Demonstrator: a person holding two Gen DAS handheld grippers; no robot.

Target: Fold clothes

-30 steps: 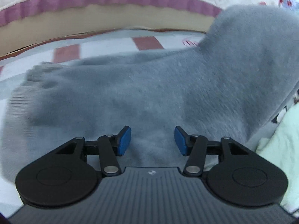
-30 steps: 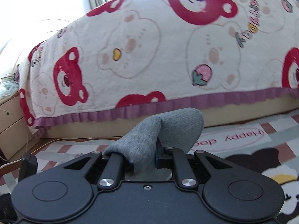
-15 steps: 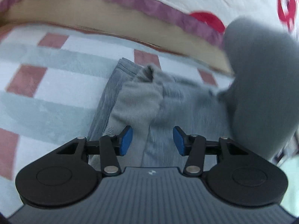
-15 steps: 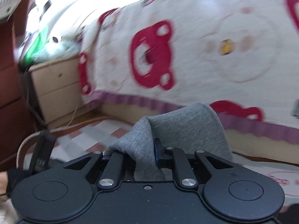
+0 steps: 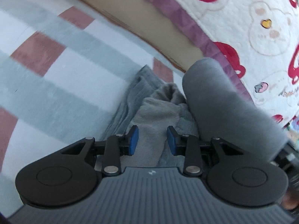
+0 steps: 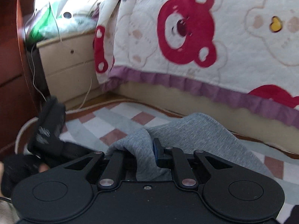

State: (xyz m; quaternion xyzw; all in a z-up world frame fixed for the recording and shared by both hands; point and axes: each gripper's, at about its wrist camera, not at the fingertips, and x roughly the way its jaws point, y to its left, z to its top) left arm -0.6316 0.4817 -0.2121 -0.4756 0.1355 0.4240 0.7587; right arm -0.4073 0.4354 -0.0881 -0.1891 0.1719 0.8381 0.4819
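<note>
checked rug (image 5: 56,78), bear bedspread (image 6: 205,37), bedside drawers (image 6: 71,71)

A checked rug (image 5: 56,59) in pink, white and pale blue squares lies beside a bed draped with a bear-print quilt (image 6: 205,37) edged in purple frill, near a beige drawer unit (image 6: 69,69).

soft daylight fills both views. in the right wrist view it blows out to white glare at the far left, above the nightstand (image 6: 69,63). motion blur smears the checked rug (image 5: 56,59) and bear blanket (image 6: 186,28). fisheye distortion bends the edges.
</note>
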